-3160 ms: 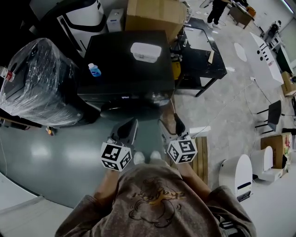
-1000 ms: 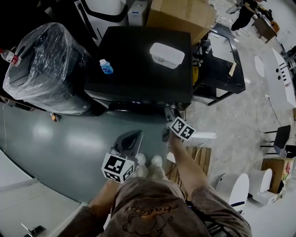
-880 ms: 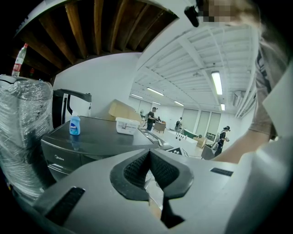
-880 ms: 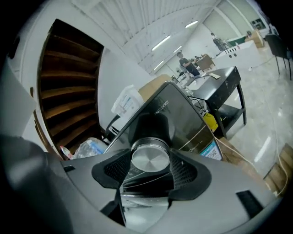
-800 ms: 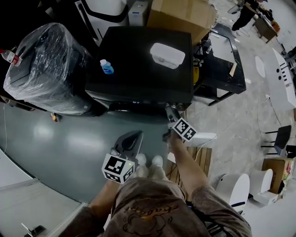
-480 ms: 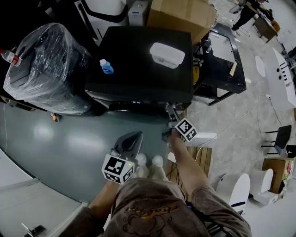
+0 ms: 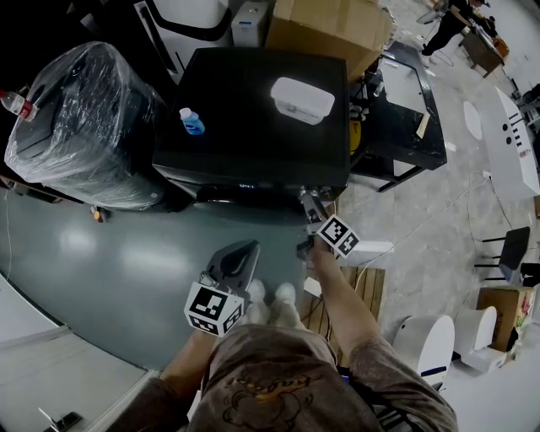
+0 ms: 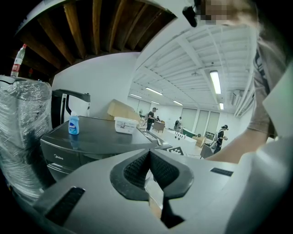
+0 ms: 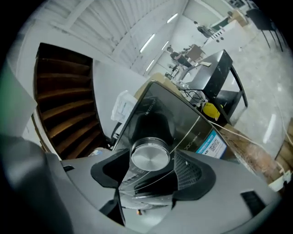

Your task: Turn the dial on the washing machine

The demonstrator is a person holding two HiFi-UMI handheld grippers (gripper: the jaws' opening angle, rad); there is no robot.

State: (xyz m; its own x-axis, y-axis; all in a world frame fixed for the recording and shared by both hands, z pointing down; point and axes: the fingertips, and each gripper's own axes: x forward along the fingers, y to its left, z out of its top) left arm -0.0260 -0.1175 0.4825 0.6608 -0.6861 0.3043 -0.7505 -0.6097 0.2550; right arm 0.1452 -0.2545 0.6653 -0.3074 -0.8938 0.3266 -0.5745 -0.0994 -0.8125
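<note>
The black washing machine (image 7: 253, 135) stands in front of me. Its round silver dial (image 9: 149, 156) sits at the right end of the front panel. My right gripper (image 7: 309, 202) reaches to that corner, and in the right gripper view (image 9: 151, 170) its two pads press on either side of the dial, shut on it. In the head view the gripper hides the dial. My left gripper (image 7: 243, 253) hangs low in front of my body, away from the machine. Its pads (image 8: 137, 167) meet at the tip with nothing between them.
A blue bottle (image 7: 191, 121) and a white lidded box (image 7: 301, 99) stand on the washer's top. A plastic-wrapped appliance (image 7: 80, 126) is at the left, a cardboard box (image 7: 329, 25) behind, a black table (image 7: 396, 126) at the right, a wooden pallet (image 7: 363, 291) by my feet.
The right gripper has moved from in front of my body up to the dial. Over the last second its marker cube twisted a little there. The left gripper has barely moved.
</note>
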